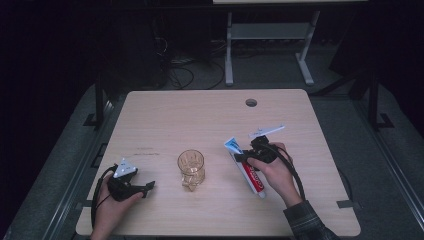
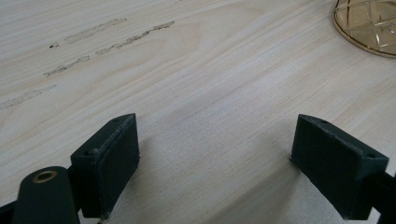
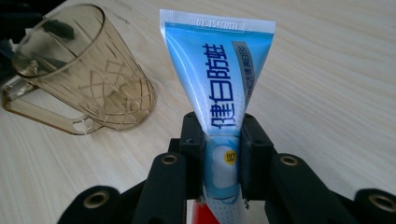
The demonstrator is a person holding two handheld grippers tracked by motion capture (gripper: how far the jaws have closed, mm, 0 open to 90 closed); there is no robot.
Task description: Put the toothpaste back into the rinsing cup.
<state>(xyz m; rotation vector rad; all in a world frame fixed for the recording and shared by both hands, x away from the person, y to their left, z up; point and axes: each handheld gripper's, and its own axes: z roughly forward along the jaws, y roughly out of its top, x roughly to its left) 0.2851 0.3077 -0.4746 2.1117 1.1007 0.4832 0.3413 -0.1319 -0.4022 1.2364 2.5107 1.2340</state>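
Pinched between the two black jaws of the right gripper (image 3: pixel 223 144): a toothpaste tube (image 3: pixel 219 79), blue and white at the flat crimped end, red toward the cap end. Gripped across the width, near the middle of the length, with the crimped end pointing up and away from the jaws in the right gripper view. Seen from above as a long slanted shape (image 1: pixel 246 167), crimped end up-left toward the middle of the bench (image 1: pixel 200 115), cap end down-right under the right hand (image 1: pixel 274 172). Cannot tell from above whether lifted fully or with the cap end touching the wood.

Standing to the left of the tube: an amber plastic mug (image 1: pixel 191 167), upright, mouth open upward, handle turned toward the person's side. Appears in the right gripper view (image 3: pixel 84 74) as leaning, only because the camera is tilted; near the tube's crimped end but apart from it.

So, the relation that matters: mug lying left of the right gripper, between both hands, and tube's long axis already leaning toward the mug. Probably needs turning more upright and carrying leftward over the rim, to drop in lengthwise.

Resting low on the bench at the left: left gripper (image 1: pixel 131 184), jaws spread wide (image 2: pixel 215 163), holding nothing, bare wood between them. Mug rim just at the top right corner of that view (image 2: pixel 369 28). Somewhat nearer to the mug perhaps, and free to steady it.
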